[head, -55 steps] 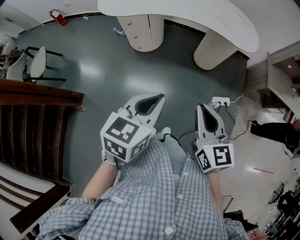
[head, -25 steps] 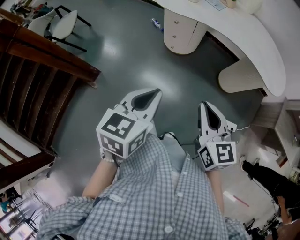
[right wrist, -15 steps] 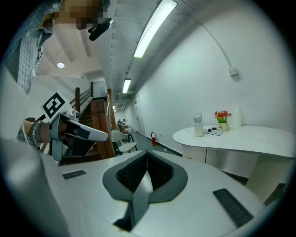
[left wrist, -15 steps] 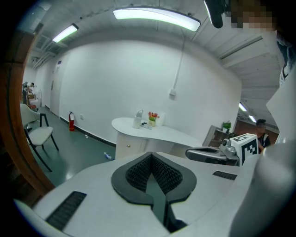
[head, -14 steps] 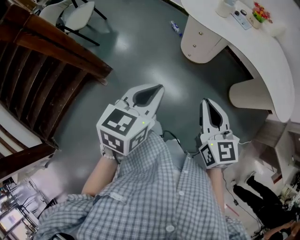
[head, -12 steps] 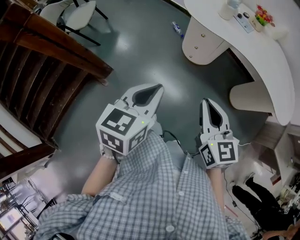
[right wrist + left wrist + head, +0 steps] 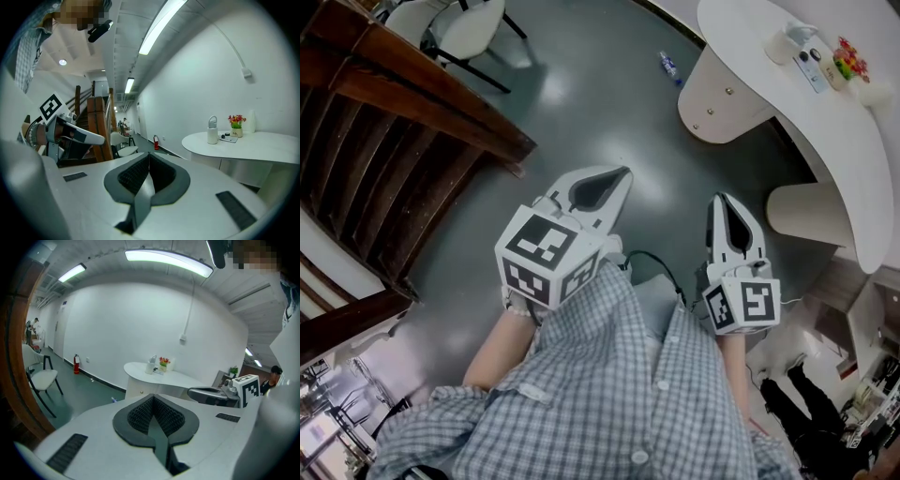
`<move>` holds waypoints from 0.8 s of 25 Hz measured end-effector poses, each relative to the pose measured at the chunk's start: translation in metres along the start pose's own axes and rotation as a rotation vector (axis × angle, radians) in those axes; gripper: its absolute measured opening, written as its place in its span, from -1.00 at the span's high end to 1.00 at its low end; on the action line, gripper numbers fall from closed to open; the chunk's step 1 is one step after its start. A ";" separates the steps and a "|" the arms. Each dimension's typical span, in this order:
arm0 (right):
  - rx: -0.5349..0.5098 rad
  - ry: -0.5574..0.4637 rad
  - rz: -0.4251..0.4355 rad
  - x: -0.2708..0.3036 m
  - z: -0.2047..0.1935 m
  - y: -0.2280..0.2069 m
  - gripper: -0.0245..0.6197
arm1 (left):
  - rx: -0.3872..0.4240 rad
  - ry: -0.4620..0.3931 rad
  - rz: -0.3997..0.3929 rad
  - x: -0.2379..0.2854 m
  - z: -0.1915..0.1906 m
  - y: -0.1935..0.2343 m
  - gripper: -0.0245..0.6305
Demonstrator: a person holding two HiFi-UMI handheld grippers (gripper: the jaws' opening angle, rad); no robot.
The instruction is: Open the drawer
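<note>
A white curved table (image 7: 825, 122) stands at the upper right of the head view, on a rounded pedestal (image 7: 722, 98) whose front carries small knobs. No drawer front can be told apart from here. I hold both grippers out over the grey-green floor, well short of the pedestal. My left gripper (image 7: 602, 183) is shut with nothing in it, and its pads meet in the left gripper view (image 7: 153, 401). My right gripper (image 7: 727, 204) is also shut and empty (image 7: 149, 161). The table shows far ahead in both gripper views (image 7: 159, 376) (image 7: 262, 140).
A dark wooden staircase (image 7: 384, 141) fills the left side. A white chair (image 7: 473, 28) stands at the top left, and a small bottle (image 7: 670, 66) lies on the floor near the pedestal. A flask (image 7: 213, 130) and flowers (image 7: 236, 123) stand on the table. A fire extinguisher (image 7: 76, 364) leans by the wall.
The head view has swung: the table has slid to the upper right and the staircase has grown at the left. Both grippers keep their place before me and stay shut.
</note>
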State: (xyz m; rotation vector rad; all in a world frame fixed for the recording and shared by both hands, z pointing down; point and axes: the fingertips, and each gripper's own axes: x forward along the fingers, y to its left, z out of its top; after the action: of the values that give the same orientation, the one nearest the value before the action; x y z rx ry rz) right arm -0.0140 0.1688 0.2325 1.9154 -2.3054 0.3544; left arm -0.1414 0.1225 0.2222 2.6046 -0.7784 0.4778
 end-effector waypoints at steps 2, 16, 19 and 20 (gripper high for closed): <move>-0.006 0.001 -0.009 0.007 0.002 0.003 0.89 | -0.001 0.000 -0.001 -0.003 0.000 0.010 0.91; -0.018 0.056 0.007 0.037 -0.003 0.004 0.89 | -0.041 -0.018 0.024 -0.002 0.003 0.039 0.91; -0.017 0.064 0.030 0.052 -0.002 0.005 0.89 | -0.048 -0.009 0.035 0.001 0.005 0.048 0.91; -0.019 0.067 0.036 0.057 -0.002 0.004 0.89 | -0.051 -0.006 0.037 0.003 0.006 0.052 0.91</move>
State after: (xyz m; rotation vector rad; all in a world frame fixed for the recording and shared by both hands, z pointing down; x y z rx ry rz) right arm -0.0291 0.1153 0.2475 1.8263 -2.2953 0.3923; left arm -0.1675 0.0785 0.2317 2.5496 -0.8317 0.4552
